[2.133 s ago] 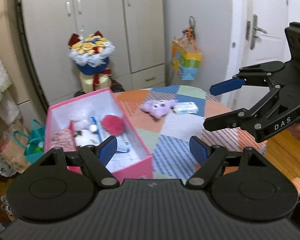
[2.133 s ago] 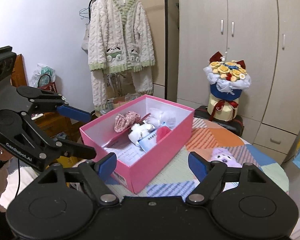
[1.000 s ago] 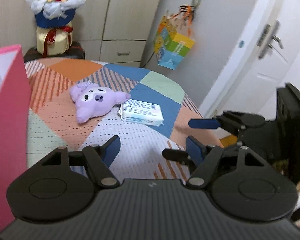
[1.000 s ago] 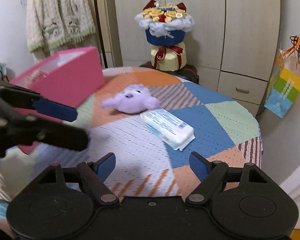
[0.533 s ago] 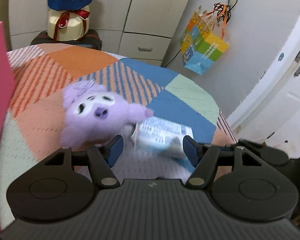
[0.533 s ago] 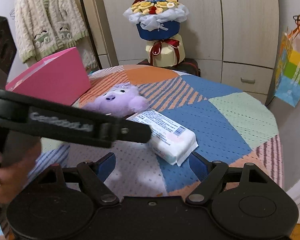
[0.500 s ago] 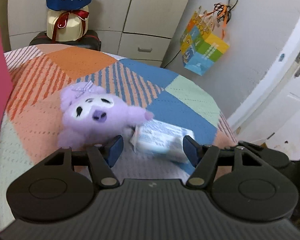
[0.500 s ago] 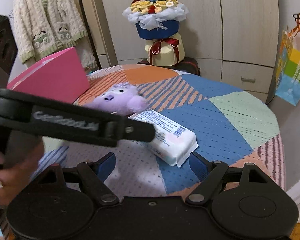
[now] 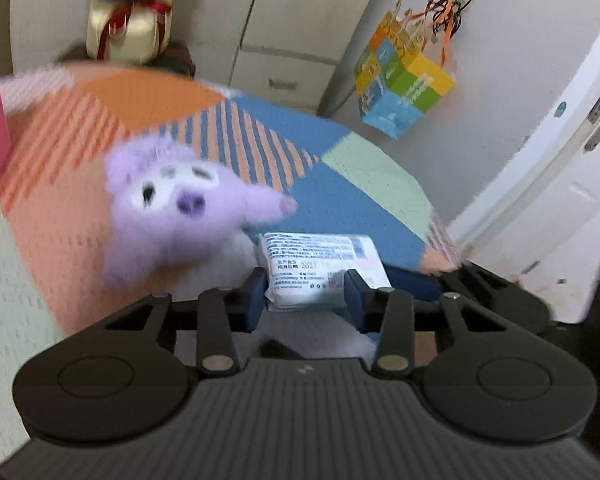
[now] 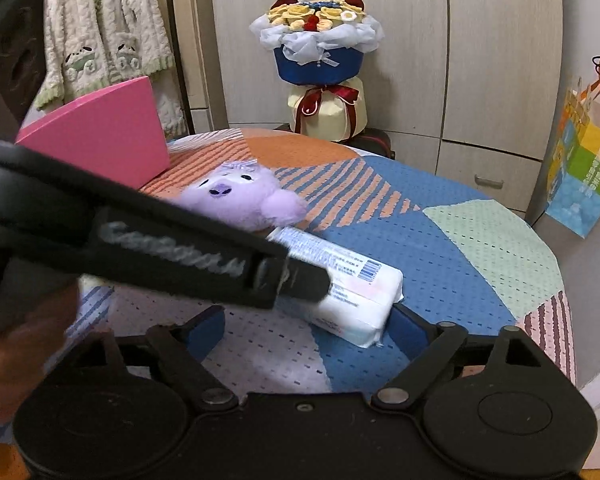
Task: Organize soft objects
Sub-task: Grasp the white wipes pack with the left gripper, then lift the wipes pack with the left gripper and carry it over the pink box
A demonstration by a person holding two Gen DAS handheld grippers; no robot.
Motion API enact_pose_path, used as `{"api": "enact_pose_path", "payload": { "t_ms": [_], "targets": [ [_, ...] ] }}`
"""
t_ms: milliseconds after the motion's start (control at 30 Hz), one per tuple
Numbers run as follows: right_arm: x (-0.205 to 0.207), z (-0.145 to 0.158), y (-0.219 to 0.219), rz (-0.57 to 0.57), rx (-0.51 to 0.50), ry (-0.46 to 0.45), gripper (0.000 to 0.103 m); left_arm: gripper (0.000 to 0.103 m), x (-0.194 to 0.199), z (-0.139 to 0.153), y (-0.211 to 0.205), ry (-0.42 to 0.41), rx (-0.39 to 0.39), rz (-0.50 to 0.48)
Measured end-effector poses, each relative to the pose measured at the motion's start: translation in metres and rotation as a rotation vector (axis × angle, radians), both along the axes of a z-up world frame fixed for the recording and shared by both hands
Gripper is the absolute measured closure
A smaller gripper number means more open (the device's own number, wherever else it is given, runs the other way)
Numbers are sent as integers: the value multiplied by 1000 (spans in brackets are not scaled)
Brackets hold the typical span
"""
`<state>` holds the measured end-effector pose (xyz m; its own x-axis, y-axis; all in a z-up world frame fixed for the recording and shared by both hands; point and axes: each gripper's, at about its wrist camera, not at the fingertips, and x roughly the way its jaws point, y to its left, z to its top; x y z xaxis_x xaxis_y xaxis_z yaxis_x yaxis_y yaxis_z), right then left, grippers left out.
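Note:
A white tissue pack (image 9: 320, 256) lies on the patchwork tablecloth (image 9: 340, 160), just right of a purple plush toy (image 9: 172, 216). My left gripper (image 9: 305, 298) is closing on the pack's near end; both blue pads touch its sides. In the right wrist view one left gripper finger (image 10: 300, 280) lies across the tissue pack (image 10: 360, 292), with the plush toy (image 10: 240, 196) behind. My right gripper (image 10: 308, 332) is opening, its wide jaws empty, and the pack's near corner sits just ahead of them. The right gripper (image 9: 500, 296) reaches in beside the pack.
A pink box (image 10: 100, 144) stands at the table's left. Behind the table are a flower bouquet (image 10: 320, 52) and cupboards. A colourful gift bag (image 9: 404, 88) hangs at the right, and a cardigan (image 10: 104, 32) at the far left. A hand (image 10: 16, 360) holds the left gripper.
My left gripper has come down onto the tissue pack and its jaws have narrowed around it. The right gripper has drawn closer to the pack and its jaws have widened.

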<state>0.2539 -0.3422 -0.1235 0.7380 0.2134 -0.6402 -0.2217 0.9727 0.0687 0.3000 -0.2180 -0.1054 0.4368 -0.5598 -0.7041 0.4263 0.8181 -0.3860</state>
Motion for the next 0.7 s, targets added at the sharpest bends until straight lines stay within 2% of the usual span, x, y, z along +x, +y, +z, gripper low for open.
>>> {"api": "enact_pose_path", "payload": {
  "t_ms": [67, 167, 300, 433, 700],
  "targets": [
    [0, 0, -1, -12, 3, 1, 7, 63, -3, 3, -1, 39, -5, -15],
    [-2, 1, -2, -29, 13, -3, 8, 63, -13, 7, -5, 15, 9, -13],
    [-12, 3, 0, -61, 1, -20, 19, 63, -25, 15, -4, -12, 14, -11],
    [-25, 5, 0, -79, 9, -26, 19, 63, -38, 20, 1, -7, -2, -41],
    [-60, 12, 16, -114, -21, -54, 18, 62, -77, 32, 5, -52, 45, -93]
  ]
}}
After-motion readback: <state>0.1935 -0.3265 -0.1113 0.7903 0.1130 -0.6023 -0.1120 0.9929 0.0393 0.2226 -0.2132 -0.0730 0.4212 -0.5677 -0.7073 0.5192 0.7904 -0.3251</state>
